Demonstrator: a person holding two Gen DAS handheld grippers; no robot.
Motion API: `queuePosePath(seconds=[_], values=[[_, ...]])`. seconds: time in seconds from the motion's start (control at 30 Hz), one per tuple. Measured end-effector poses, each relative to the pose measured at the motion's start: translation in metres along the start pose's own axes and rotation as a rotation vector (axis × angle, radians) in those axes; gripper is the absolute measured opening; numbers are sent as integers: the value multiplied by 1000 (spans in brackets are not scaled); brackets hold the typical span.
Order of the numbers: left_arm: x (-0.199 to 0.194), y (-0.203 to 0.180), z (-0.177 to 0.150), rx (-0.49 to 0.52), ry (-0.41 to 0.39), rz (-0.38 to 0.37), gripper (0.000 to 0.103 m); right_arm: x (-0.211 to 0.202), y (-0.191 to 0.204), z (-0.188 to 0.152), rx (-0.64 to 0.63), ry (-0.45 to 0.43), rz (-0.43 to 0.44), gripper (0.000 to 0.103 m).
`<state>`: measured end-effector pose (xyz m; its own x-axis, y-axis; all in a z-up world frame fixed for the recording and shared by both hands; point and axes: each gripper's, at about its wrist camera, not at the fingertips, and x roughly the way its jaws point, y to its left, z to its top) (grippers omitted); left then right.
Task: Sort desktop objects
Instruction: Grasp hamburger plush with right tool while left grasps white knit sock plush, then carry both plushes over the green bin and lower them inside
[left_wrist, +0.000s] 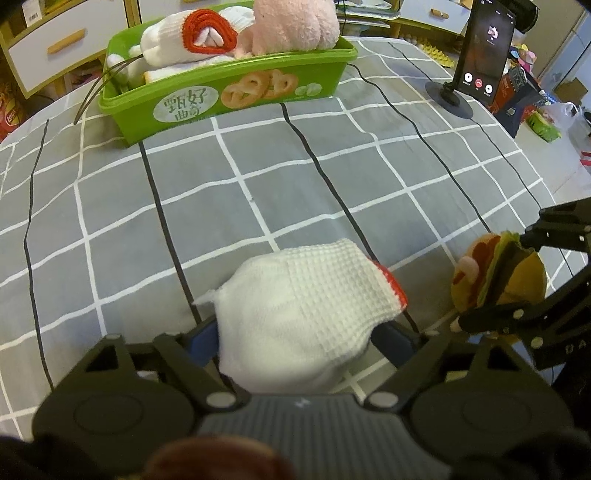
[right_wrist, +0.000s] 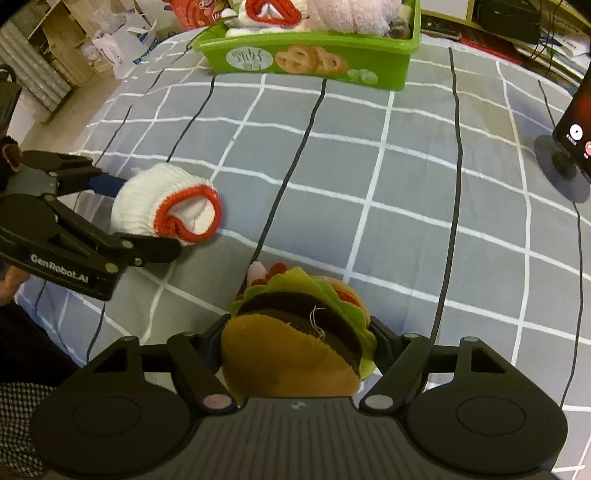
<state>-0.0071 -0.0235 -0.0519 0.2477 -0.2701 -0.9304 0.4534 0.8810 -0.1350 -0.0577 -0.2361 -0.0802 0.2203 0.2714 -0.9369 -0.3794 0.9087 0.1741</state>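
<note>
1. On the grey checked tablecloth (left_wrist: 258, 177), far side, a green bin (left_wrist: 229, 92) holds rolled gloves (plus a pink plush).
2. Left gripper (left_wrist: 299, 332) pinches a white glove (left_wrist: 303, 306).
3. Right gripper (right_wrist: 295, 343) pinches a plush burger (right_wrist: 295, 339), just beside the glove.

Open checked tabletop (left_wrist: 258, 177) stretches up to the green box (left_wrist: 236, 96); the phone stand (left_wrist: 448, 99) blocks the far right side.

My left hand-held gripper (left_wrist: 299, 332) fingertips hidden behind rolled white knit glove with red cuff (left_wrist: 299, 314). Plush felt hamburger toy (right_wrist: 295, 339) covers right hand-held gripper (right_wrist: 299, 343) fingertips. Black phone on round stand (right_wrist: 576, 136) cut by frame edge.
</note>
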Motion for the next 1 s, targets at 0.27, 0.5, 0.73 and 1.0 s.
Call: queuePosePath(seconds=[0.27, 0.5, 0.73, 1.0], values=[[-6, 6, 3, -31, -20, -7, 85, -11, -11, 13, 63, -64, 15, 75], [-18, 16, 10, -87, -59, -15, 85, -23, -15, 32, 103, -117, 29, 75], [-35, 29, 24, -138, -123, -14, 85, -37, -13, 55, 146, -179, 65, 75], [-47, 62, 41, -261, -180, 36, 85, -39, -15, 77, 226, -210, 109, 75]])
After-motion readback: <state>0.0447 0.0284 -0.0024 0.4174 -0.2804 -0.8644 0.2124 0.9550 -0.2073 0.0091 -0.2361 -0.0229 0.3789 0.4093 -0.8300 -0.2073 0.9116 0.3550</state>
